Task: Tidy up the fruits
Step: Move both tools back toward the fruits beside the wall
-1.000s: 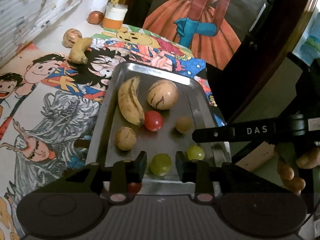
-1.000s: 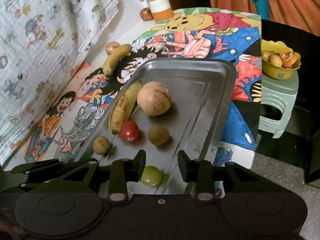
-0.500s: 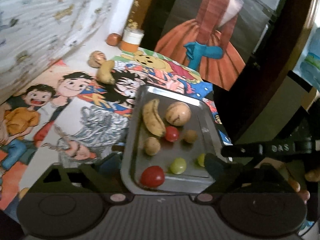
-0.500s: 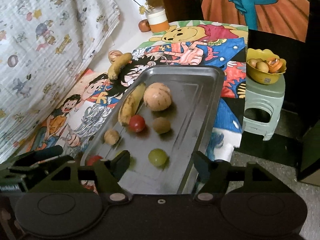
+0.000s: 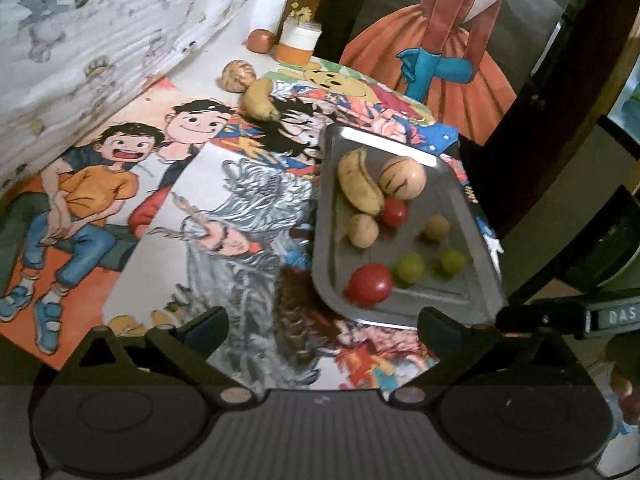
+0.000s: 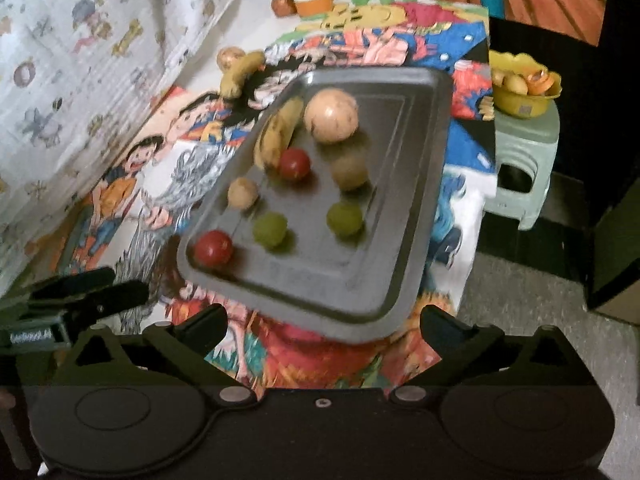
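Eight fruits sit on the metal tray (image 6: pixel 416 184) atop the cartoon-printed worktop (image 5: pixel 120 184); another banana (image 5: pixel 258 100) lies beyond it. Both the left gripper (image 5: pixel 322 324) and right gripper (image 6: pixel 324 320) hang back, jaws wide and empty. Lettering on the right tool reads "DAS", possibly cut off

Home room, cartoon-print cloth (image 5: pixel 120 184) over a table, plastic stool (image 6: pixel 524 156), painted wall picture (image 5: pixel 440 48)
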A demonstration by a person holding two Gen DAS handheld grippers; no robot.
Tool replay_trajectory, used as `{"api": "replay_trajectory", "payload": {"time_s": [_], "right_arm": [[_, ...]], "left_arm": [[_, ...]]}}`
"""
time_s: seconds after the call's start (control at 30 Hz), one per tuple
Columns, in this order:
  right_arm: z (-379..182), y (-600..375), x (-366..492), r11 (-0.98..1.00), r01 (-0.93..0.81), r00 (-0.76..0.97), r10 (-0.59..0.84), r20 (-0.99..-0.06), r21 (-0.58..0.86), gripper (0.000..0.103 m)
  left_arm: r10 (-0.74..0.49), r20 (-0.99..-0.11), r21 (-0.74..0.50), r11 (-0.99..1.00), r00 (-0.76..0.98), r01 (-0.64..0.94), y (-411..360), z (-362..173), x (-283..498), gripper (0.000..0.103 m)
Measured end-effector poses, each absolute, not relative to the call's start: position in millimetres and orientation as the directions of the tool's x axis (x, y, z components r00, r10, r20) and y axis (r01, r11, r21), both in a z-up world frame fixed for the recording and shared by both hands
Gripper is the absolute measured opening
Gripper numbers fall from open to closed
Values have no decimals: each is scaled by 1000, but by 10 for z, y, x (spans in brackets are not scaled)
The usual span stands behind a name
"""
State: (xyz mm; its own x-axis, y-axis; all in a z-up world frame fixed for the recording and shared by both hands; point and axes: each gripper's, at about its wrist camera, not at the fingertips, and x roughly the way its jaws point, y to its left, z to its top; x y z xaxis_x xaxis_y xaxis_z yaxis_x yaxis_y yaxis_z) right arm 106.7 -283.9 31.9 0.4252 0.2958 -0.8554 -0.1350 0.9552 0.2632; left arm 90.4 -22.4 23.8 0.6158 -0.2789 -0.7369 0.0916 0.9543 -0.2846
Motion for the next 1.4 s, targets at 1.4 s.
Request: {"api": "replay_trajectory", "payload": {"time_s": [1.4], "right_arm": [[582,-2235,2564,895,-406,375,345,-861,182,102]], "left_arm": [[20,-757,-127,976,653,-177,346,516,2100,103]]}}
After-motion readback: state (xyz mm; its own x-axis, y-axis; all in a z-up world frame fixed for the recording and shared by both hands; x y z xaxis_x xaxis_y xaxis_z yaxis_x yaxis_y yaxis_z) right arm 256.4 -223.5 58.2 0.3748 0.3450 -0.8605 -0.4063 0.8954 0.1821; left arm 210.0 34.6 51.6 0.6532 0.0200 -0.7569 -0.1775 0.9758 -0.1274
